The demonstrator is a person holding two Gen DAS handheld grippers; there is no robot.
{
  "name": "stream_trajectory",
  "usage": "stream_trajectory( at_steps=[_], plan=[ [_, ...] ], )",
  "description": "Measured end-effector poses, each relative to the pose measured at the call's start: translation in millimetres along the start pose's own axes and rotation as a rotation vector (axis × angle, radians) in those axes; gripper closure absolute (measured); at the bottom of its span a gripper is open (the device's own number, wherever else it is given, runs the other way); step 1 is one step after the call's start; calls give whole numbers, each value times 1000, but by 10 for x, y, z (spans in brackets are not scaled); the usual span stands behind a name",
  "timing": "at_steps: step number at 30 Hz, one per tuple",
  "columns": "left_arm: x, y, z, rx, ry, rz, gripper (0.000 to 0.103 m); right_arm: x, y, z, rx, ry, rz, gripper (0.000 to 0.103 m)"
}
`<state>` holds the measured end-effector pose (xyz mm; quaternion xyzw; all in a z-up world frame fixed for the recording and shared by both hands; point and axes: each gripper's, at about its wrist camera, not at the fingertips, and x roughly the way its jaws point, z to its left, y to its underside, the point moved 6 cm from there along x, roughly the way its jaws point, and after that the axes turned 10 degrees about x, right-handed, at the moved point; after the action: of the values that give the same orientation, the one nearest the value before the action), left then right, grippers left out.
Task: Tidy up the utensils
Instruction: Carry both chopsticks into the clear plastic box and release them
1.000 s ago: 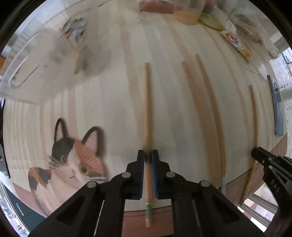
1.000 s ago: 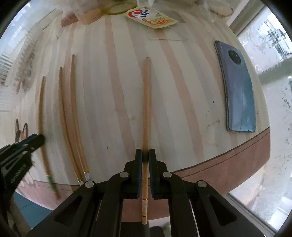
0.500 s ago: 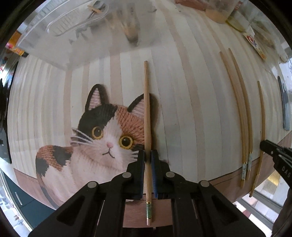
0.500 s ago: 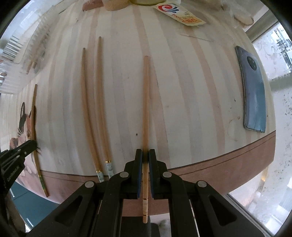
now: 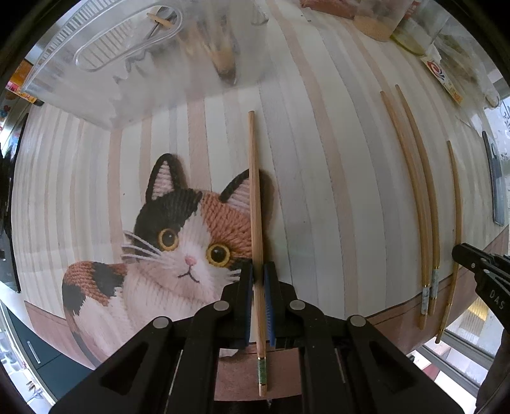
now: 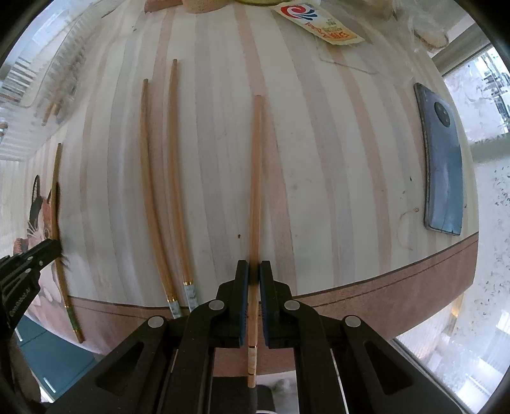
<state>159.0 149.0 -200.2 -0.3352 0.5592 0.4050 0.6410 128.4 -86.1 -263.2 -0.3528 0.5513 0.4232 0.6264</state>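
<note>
Left wrist view: the left gripper (image 5: 258, 270) has its jaws pinched tight on a wooden chopstick (image 5: 256, 203), the one with a green band near its thick end. The stick runs straight ahead between the blue pads, and its thin tip reaches out past the ear of the cat picture (image 5: 178, 242) printed on the striped table mat (image 5: 318, 178). Over at the far right edge you can see the right gripper (image 5: 459, 250) poking in, with another chopstick (image 5: 456, 207) running past its tip. Between the two grippers a pair of chopsticks (image 5: 414, 191) lies side by side on the mat, touching or nearly so at the thick ends, which reach down to the mat's brown border. Up top left there's a clear plastic container (image 5: 95, 41) with slotted walls; something wooden sits inside, too blurry to name.

Right wrist view is pretty much the mirror: jaws clamped narrow on its own chopstick, this one with pale banding at the thick end, pointing straight ahead over the stripes. The resting pair is to the left of it, well apart from it. A dark phone (image 6: 441, 159) lies face down near the mat's right edge. At the top there's a printed sachet (image 6: 318, 25) and some other clutter I can't make out.
</note>
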Motion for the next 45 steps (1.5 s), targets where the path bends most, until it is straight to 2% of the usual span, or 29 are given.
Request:
stream_trajectory(
  at_steps=[5,10,17,25,31,34,38,45],
  plan=[
    [-45,-21,-109,33,-29,-13,99,-1,82,13,35,5,-33,96],
    [-360,-147,-255,72,-37,-89,99,-162,128,-51,70,-21,-74,96],
    [-1067,-488,-402,87,-21,-250,99,-782,-11,-112,98,-78,-188,96],
    [-1756,-885,-200,30,24,-388,99,-1474,-368,74,80,-190,-300,96],
    [-1991,-1081,344,-51,-11,-412,99,-1724,-780,657,14,-328,-318,96],
    [-2000,-1205,669,-101,-38,-402,99,-1752,-983,1083,-35,-398,-298,96],
    [-1930,-1366,1079,-183,-27,-371,99,-1728,-1272,1705,-95,-475,-247,96],
    [-1695,-1631,1552,-267,21,-312,99,-1546,-1588,2433,-149,-478,-176,96]
  ],
)
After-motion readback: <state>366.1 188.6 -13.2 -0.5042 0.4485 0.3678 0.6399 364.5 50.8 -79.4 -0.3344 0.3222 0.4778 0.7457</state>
